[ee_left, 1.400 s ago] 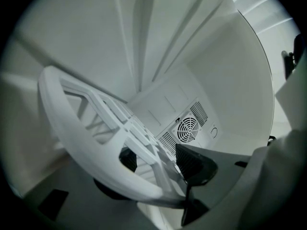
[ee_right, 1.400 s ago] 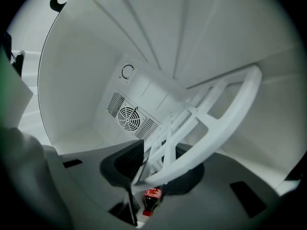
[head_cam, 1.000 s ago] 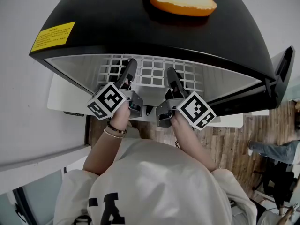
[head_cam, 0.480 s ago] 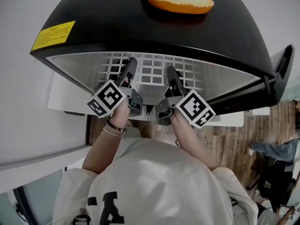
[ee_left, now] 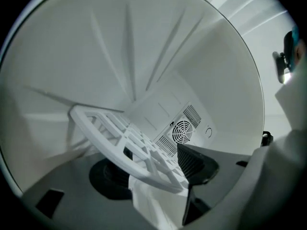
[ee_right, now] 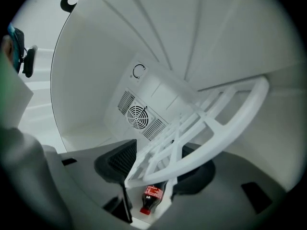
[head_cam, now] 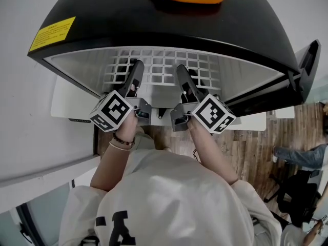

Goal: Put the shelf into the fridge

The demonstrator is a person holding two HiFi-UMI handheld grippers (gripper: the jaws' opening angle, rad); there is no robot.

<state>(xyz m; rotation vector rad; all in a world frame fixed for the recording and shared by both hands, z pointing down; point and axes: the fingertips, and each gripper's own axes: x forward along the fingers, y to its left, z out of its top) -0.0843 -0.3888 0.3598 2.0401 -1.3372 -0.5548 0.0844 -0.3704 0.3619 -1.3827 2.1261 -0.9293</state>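
Fridge (head_cam: 154, 24) is seen open, with the white grid shelf (head_cam: 164, 68) lying inside it, just under the black top. The shelf's front edge is straddled, unpressed, by the left gripper (head_cam: 136, 73) and the right gripper (head_cam: 183, 78), whose jaws have just been opening wide. A red-capped bottle (ee_right: 152, 198) is seen below.

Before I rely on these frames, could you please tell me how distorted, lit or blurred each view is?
Head view: sharp, evenly lit, the fridge top bowed into an arc. Left gripper view: fisheye with black corners, the shelf bent, pale interior. Right gripper view: same fisheye vignette; the bottle is crisp.
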